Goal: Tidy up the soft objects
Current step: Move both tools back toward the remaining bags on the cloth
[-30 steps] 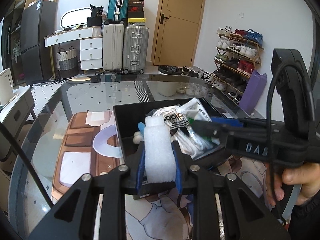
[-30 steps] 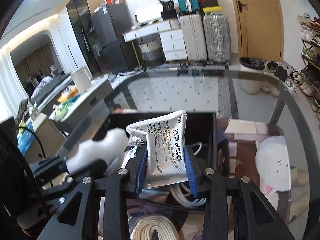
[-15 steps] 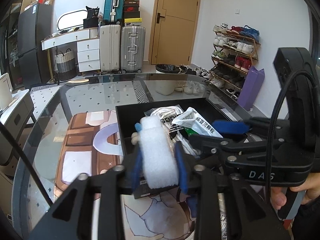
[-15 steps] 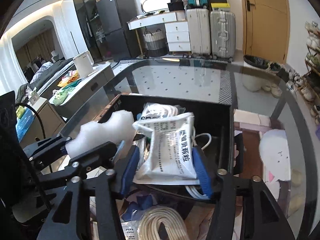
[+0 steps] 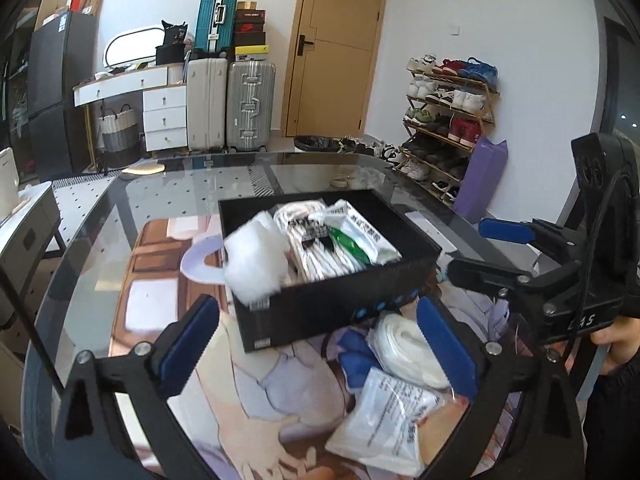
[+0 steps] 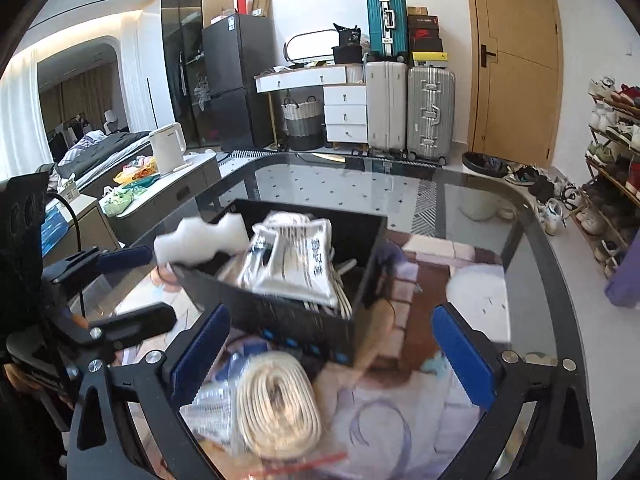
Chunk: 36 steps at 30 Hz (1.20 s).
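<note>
Both grippers, left gripper and right gripper, have released foam block and sachet into black box, jaws wide; cable coil beside it remains.

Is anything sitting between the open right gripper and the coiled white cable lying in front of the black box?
Nothing visible does. The right gripper is wide open with the coiled white cable lying bare on the table mat right below its gap, just in front of the black box.
</note>
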Tool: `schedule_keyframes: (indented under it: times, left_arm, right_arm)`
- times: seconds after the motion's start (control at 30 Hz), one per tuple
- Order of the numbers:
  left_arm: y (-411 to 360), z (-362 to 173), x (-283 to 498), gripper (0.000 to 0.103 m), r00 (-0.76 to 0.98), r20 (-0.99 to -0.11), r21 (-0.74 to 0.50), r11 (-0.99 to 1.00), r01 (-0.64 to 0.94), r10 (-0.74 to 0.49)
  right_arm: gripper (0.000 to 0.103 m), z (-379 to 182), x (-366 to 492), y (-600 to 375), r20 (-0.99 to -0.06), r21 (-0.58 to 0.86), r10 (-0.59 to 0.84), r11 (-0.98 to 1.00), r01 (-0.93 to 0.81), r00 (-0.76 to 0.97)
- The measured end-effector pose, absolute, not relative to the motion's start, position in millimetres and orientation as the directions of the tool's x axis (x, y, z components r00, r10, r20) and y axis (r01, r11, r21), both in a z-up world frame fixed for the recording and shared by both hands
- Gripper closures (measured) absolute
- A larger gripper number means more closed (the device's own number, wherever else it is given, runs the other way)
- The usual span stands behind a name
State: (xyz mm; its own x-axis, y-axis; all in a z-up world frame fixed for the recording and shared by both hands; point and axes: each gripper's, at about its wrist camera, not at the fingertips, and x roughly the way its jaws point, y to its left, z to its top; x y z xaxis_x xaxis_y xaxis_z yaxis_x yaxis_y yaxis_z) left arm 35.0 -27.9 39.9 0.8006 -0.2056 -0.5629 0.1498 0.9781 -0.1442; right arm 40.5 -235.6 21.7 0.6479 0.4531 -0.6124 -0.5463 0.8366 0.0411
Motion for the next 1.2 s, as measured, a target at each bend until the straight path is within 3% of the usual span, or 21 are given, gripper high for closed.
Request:
schedule_keyframes:
  times: [0.2,0.73,1.2]
  left_arm:
    - [-34,36,15,0.000,0.814,-0.562,-0.087,0.989,0.121,-0.149]
    - [-46,3,7,0.000,0.767,-0.637,-0.025,0.997,0.079,-0.076]
    - [-61,-10,10,0.000,0.717,-0.689,-0.033,0.993,0.117,-0.107]
  right_arm:
    - [0.001,22,19,-254,-0.600,0.085,0.502,0.814,-0.574,0.622]
    - [0.001,-3,16,-239,-0.679,0.048,0.484,0.780,-0.624,0.552]
    - [0.001,-31,23,-230,-0.747,0.064,0.466,0.760,-0.647,0.474]
